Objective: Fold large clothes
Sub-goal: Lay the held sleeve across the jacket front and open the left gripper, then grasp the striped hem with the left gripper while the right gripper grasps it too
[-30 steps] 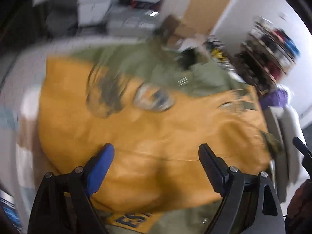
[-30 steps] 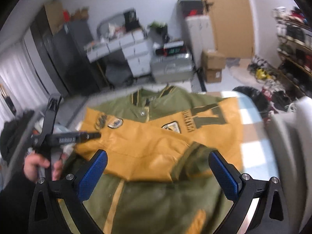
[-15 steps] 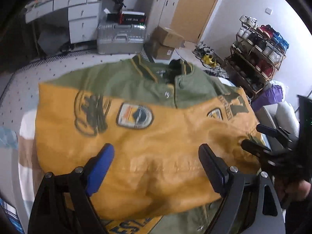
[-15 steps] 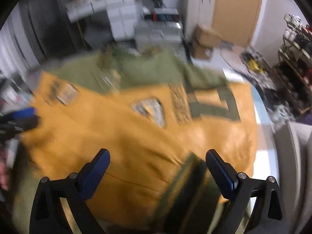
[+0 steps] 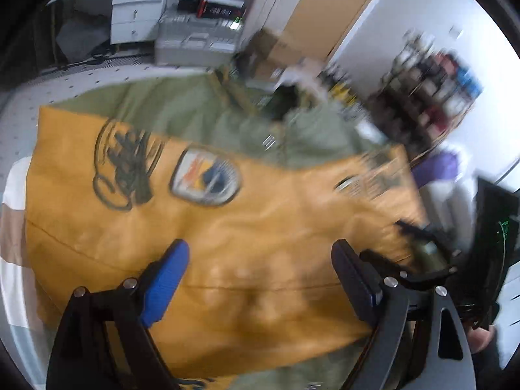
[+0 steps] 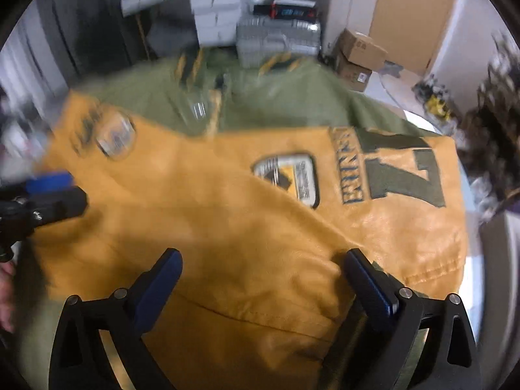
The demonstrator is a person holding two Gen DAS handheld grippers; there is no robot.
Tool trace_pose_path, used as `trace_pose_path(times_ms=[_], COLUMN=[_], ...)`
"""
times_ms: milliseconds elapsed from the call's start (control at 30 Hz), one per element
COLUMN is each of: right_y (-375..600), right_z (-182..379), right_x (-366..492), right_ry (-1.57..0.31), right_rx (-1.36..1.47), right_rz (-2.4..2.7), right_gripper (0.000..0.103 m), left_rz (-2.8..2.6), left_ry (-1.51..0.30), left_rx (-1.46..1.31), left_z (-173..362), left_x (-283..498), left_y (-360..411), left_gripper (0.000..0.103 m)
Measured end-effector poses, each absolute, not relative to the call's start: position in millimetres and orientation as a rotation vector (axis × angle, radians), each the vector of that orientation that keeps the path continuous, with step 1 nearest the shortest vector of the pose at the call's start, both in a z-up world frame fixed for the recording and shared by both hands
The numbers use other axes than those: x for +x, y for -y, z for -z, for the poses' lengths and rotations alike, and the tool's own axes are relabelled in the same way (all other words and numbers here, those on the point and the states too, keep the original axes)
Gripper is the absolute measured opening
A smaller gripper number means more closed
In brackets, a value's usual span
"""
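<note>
Both my grippers, left gripper (image 5: 260, 279) and right gripper (image 6: 263, 279), hang wide and empty over the jacket (image 6: 247, 227); pinching only its top sleeve layer directly beneath could drag the fold crooked.

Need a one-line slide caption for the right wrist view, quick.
Open right hand-held gripper poised over the folded mustard sleeves of a green varsity jacket, left hand-held gripper at frame edge.

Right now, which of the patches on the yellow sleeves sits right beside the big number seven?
The shield patch with the white border and black-and-yellow centre: it lies just left of the green seven. The rounder patch sits far off at the left.
</note>
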State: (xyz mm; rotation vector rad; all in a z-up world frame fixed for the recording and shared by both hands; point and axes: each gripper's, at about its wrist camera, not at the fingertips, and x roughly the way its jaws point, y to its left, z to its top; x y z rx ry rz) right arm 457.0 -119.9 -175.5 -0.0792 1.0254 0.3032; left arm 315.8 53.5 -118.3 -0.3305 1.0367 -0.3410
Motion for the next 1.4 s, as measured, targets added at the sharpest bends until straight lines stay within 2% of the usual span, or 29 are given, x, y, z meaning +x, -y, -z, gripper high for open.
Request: trace_pose_path(times_ms=[100,200,267,367,467,567,633,733,767,833,900,1067,1167,1233,1300,1400], right_y=[152.4,165.8,166.5,152.8,160.5,179.3,188.9,191.0,190.3,182.2,176.6,174.9,170.6,163.6,157.8,155.7], right_z=[163.4,176.6,198.8,202.3,190.3,164.0,150.3,153.9,161.0,186.4,192.8,164.7,158.5,175.0,200.2,198.4], right_x=[443.5,447.2,454.0,454.5,462.2,462.7,463.0,470.5,473.2,481.1,474.2,473.5,478.5,483.8,491.8,497.5], right_ry=[-1.000,-1.022,-1.075,-1.038,-1.086,-1.034,-0.979,-0.978,-1.003,-1.090,-1.083,-1.028,-0.980,-1.027,-1.108,-1.117], right_rx=[0.036,0.004,-0.043,-0.130,-0.026,0.151,0.170,0.102,0.065,-0.040,-0.104,-0.077,-0.097,-0.142,-0.186,-0.192], right_rz=[-0.312,-0.236,-0.229,-0.230,-0.237,-0.301,-0.285,-0.220,-0.194,-0.163,-0.171,-0.203,-0.174,-0.154,-0.160,-0.155], right_gripper=[0.101,0.102,0.103,0.103,0.103,0.102,0.103,0.103,0.103,0.103,0.103,0.101,0.102,0.102,0.103,0.103], left_rz=[0.371,0.349,0.339,0.300,0.351,0.371,0.341,0.311,0.317,0.326,0.328,0.286,0.204,0.229,0.246,0.242], left_ry=[-1.091,-1.154,-1.114,-1.144,-1.140,-1.090,-1.125,-1.222,-1.217,-1.181,-1.198,-1.102,-1.186,-1.212,-1.176,-1.197], left_rx=[-0.334,-0.280,-0.247,-0.207,-0.283,-0.308,-0.282,-0.277,-0.288,-0.266,-0.243,-0.248,-0.288,-0.326,-0.268,-0.204], left_z=[130.0,165.4,162.5,157.0,136.9,119.9,131.1,168.2,177.6,173.2,165.8,137.4,168.7,189.3,190.4,183.4], left_x=[316.6,323.3,319.7,321.0,326.3,336.0,347.7,359.3,358.0,352.7,351.5,354.3,365.9,367.0,360.8,358.6], left_y=[-49.8,-39.9,-35.2,-28.6,-32.5,-37.7,-34.1,-30.9,-31.8,-30.1,-31.2,-58.8,-82.0,-88.7,-83.1,-76.5], left_gripper=[0.087,0.086,0.086,0.086,0.087,0.087,0.087,0.086,0.090,0.091,0.090,0.092,0.091,0.091,0.092,0.092])
